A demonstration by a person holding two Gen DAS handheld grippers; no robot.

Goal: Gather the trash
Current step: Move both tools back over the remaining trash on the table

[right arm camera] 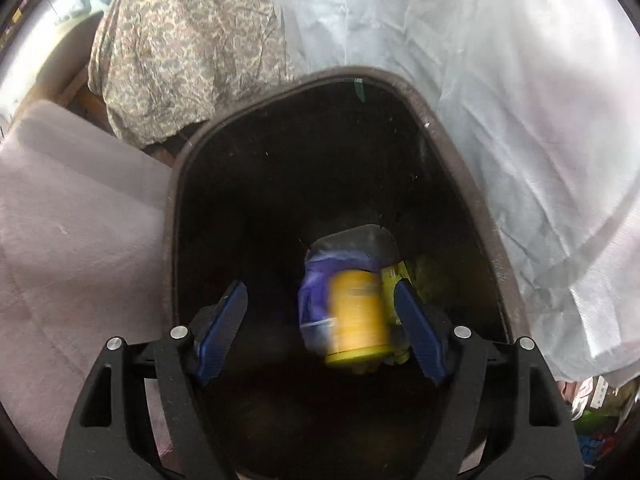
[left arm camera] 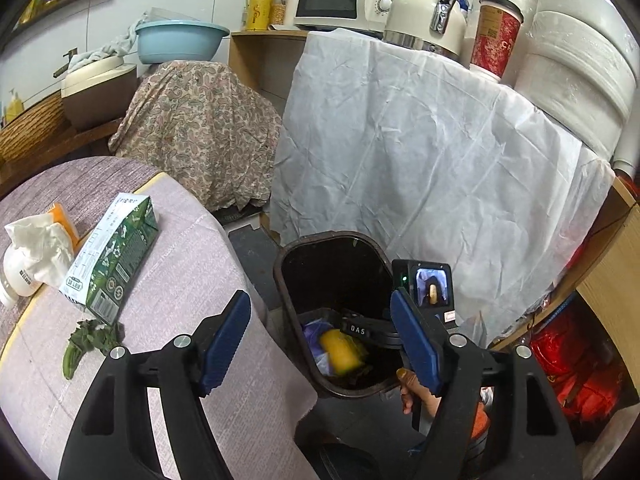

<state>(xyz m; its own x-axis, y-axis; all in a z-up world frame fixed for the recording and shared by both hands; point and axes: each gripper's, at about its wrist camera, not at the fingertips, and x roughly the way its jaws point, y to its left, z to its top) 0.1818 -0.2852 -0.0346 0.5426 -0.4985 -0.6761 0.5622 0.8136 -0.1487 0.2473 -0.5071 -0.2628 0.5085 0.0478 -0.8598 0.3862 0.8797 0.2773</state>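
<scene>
Spread across the grey-purple cloth-covered table (left arm camera: 192, 264), left to right: a crumpled white tissue (left arm camera: 38, 240) at the left edge, against a small white bottle (left arm camera: 18, 276) and an orange packet (left arm camera: 66, 220); just beside these, a green-and-white milk carton (left arm camera: 114, 252) lying on its side; nearer the front edge, a limp green vegetable scrap (left arm camera: 86, 344). Off the table's right edge, on the floor, an open dark plastic trash bin (left arm camera: 288, 280). Deep inside, a blurred yellow cylindrical can (right arm camera: 358, 314) over purple-blue plastic wrapping (right arm camera: 316, 292), touching neither blue pad. Left gripper (left arm camera: 320, 344) above the table's right edge, jaws spread wide, nothing held. Right gripper (right arm camera: 322, 330) over the bin mouth, jaws likewise wide apart and empty.
</scene>
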